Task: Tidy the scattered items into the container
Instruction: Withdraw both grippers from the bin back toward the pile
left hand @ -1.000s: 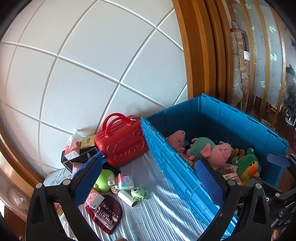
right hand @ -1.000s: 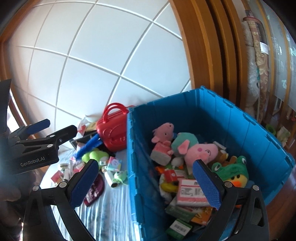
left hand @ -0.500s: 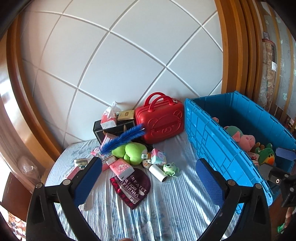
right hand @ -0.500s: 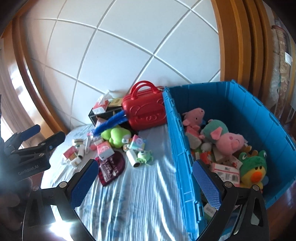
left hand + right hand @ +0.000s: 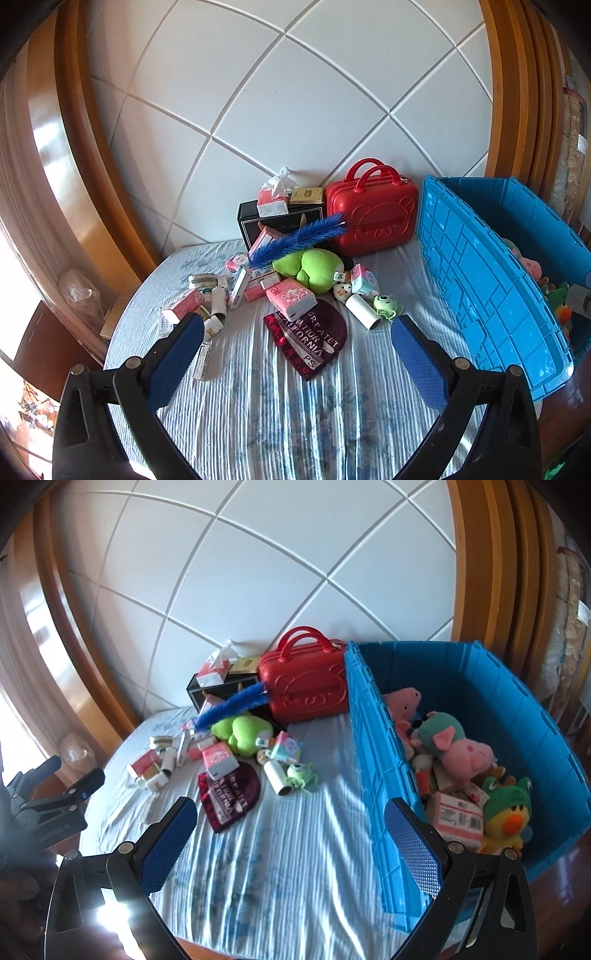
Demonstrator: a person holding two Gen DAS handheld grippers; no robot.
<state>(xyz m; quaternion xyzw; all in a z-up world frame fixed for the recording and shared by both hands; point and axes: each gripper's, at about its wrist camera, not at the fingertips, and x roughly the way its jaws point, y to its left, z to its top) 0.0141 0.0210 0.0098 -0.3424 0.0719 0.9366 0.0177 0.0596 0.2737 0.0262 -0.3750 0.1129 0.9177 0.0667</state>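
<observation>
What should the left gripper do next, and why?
Probably ease the left gripper forward and down onto the dark red printed knit cap: it is open and empty, and the cap lies nearest, flat on the striped sheet, outside the blue plastic crate.

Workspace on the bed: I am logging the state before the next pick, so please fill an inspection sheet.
Surface: striped blue sheet, wrinkled, bare near the grippers.
Job's things: blue crate open at the right, holding plush toys and boxes; green plush, pink pack, dark cap, white roll and blue feather lie on the sheet.
Clutter: red case and black box against the wall.
Grippers: left gripper and right gripper both open, empty.
Cables: nothing seen.
Surroundings: white panelled wall, wooden frame.
</observation>
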